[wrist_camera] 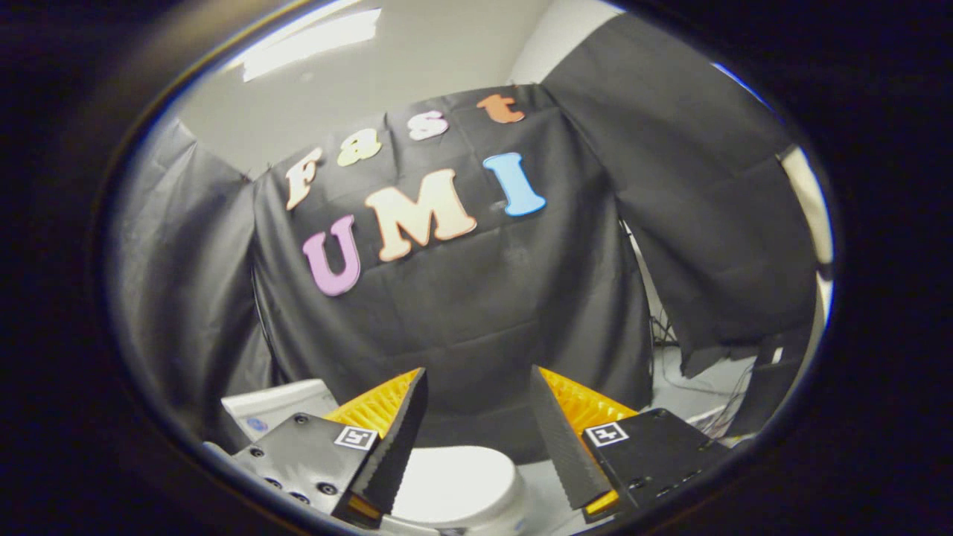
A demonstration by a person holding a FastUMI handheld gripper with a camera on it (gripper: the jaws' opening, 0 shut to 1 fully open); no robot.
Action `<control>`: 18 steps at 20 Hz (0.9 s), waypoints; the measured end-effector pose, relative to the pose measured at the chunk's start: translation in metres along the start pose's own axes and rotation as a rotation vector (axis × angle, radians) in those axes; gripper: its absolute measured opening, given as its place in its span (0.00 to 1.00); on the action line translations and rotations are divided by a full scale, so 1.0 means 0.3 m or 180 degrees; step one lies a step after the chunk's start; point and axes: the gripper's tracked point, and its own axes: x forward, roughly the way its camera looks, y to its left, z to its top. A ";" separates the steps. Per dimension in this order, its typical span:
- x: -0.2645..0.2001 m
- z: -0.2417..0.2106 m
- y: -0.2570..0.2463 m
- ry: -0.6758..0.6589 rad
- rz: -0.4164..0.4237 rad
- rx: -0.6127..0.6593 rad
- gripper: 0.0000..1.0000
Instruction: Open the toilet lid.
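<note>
Black cloth (476,313) drapes the booth's back wall, with pale ceiling above and a tangle of cables (681,357) on the floor past the cloth's right edge. Below it sits the white toilet: its closed toilet lid (458,484) shows low down between the two fingers, and the tank (272,406) peeks out beyond the left finger.

The gripper (476,387) is spread wide, its ribbed fingers (394,439) apart and holding nothing. Its tips hang above the lid and do not appear to touch it.

The main risk, as I judge it, is the lid's smooth rounded surface: if the fingers come down on its top rather than reaching its front edge, they would likely skid off without lifting. A lid raised only partway could also slip free and drop shut.
</note>
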 end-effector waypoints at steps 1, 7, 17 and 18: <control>-0.004 -0.049 0.015 -0.0023 -0.0080 0.0099 0.86; -0.098 -0.337 0.061 -0.0083 -0.0503 0.0916 0.86; -0.300 -0.737 0.030 -0.0367 -0.1050 0.2245 0.86; -0.309 -0.768 0.016 -0.0367 -0.1130 0.2316 0.85</control>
